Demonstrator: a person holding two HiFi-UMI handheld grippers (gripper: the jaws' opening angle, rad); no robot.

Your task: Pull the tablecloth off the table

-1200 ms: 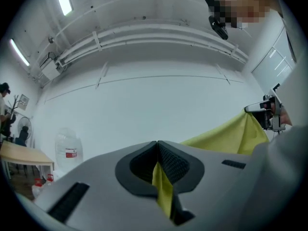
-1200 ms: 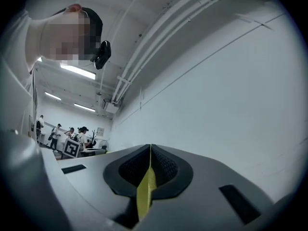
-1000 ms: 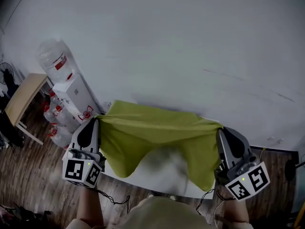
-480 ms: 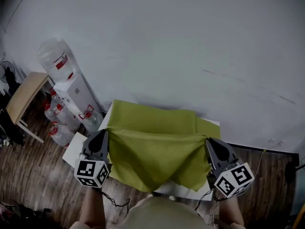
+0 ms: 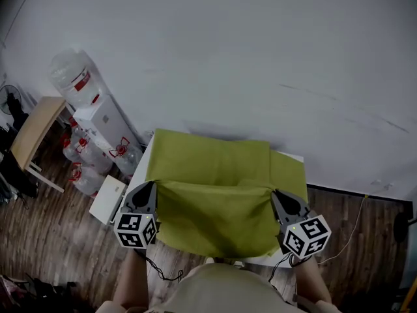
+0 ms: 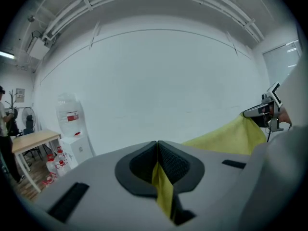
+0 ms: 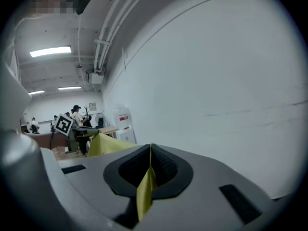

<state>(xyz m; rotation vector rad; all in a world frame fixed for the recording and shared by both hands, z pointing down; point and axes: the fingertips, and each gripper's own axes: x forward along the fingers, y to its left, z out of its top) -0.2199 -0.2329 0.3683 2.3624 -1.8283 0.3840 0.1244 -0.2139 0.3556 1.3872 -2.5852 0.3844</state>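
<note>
Yellow-green fabric tablecloth [image 5: 215,175] lies doubled over the white desk [image 5: 290,155], centre frame. We have our left tongs [image 5: 148,188] and right tongs [image 5: 277,196] each clamped on a corner.

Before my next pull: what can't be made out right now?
- Table top: head view, covered by the tablecloth.
- Table's near edge: head view, mostly behind the hanging cloth and the person's torso.
- Whole table: gripper views, blocked by the left gripper and right gripper themselves.
- Distant people: right gripper view, too small.
</note>
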